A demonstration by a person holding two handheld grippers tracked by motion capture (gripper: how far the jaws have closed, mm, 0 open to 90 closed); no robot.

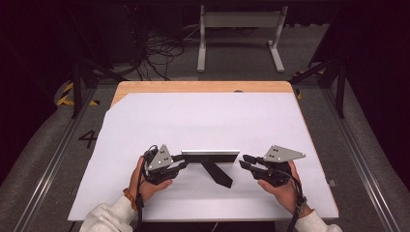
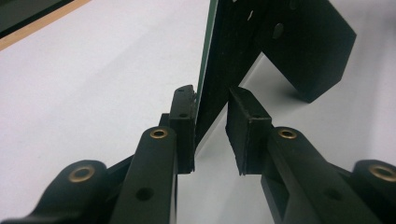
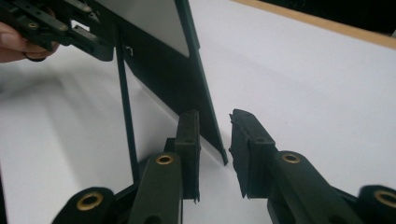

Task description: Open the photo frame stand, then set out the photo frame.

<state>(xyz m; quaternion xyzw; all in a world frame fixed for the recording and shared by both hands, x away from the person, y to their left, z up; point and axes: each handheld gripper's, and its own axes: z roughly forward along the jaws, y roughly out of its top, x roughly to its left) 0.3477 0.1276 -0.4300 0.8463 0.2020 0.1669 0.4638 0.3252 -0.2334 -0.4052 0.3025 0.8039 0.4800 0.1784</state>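
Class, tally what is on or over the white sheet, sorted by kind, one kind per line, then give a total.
Picture frame, black, standing on its back strut: 1
Grippers, left gripper and right gripper: 2
Hands, left hand and right hand: 2
Total: 5

Frame [image 2: 243, 42] top cut off; front face hidden.

The picture frame [image 1: 211, 155] looks matt black with a glossy front. White matt paper [image 1: 203, 121] covers the pale wooden table [image 1: 203, 86].
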